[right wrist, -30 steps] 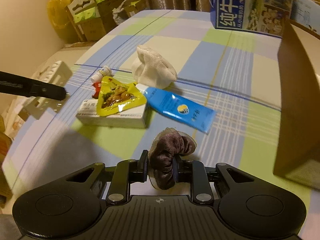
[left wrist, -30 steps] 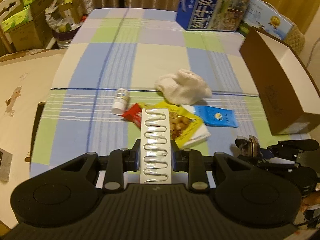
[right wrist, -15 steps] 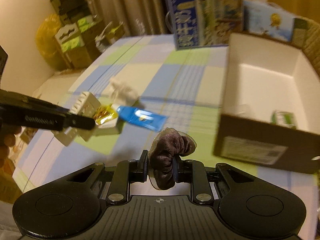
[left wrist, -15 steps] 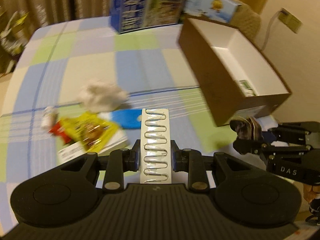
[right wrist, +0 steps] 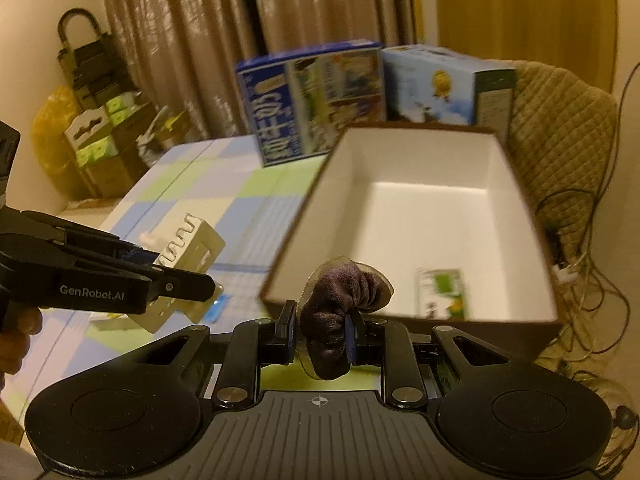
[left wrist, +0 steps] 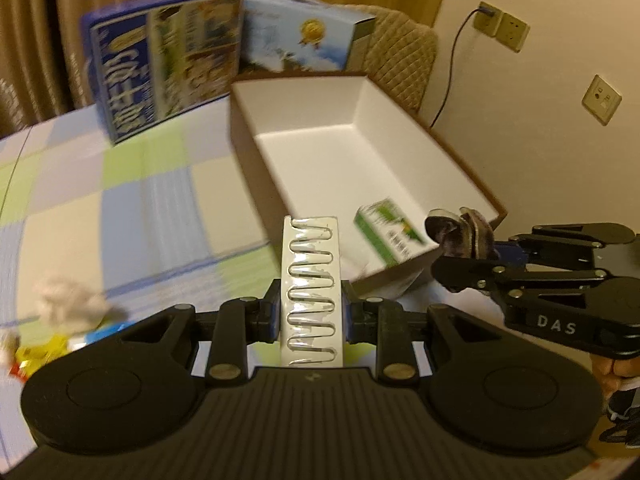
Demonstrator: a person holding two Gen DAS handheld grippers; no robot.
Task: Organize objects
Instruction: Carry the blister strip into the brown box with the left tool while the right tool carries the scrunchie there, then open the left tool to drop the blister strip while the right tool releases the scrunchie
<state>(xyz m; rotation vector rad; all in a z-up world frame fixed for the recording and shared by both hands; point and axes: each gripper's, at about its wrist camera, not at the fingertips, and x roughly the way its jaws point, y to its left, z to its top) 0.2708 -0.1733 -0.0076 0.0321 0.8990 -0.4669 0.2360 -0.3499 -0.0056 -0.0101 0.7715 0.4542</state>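
- Left wrist view: the left gripper [left wrist: 311, 312] is clamping a white card of paper clips [left wrist: 311, 280] above the checked tablecloth [left wrist: 132, 200], near the open box [left wrist: 344, 148]. I think it is carrying; next it needs to come over the rim.
- Right wrist view: the right gripper [right wrist: 322, 330] is pinching a dark scrunchie [right wrist: 336, 312] just before the box, where a green packet [right wrist: 444, 292] is lying. Curtains [right wrist: 180, 40] are hanging behind.

A brown box [right wrist: 404, 216] lined white, a green-white carton [right wrist: 442, 294], a dark purple scrunchie [right wrist: 336, 316] and a blue-green-cream checked worktop [left wrist: 120, 184] are seen.
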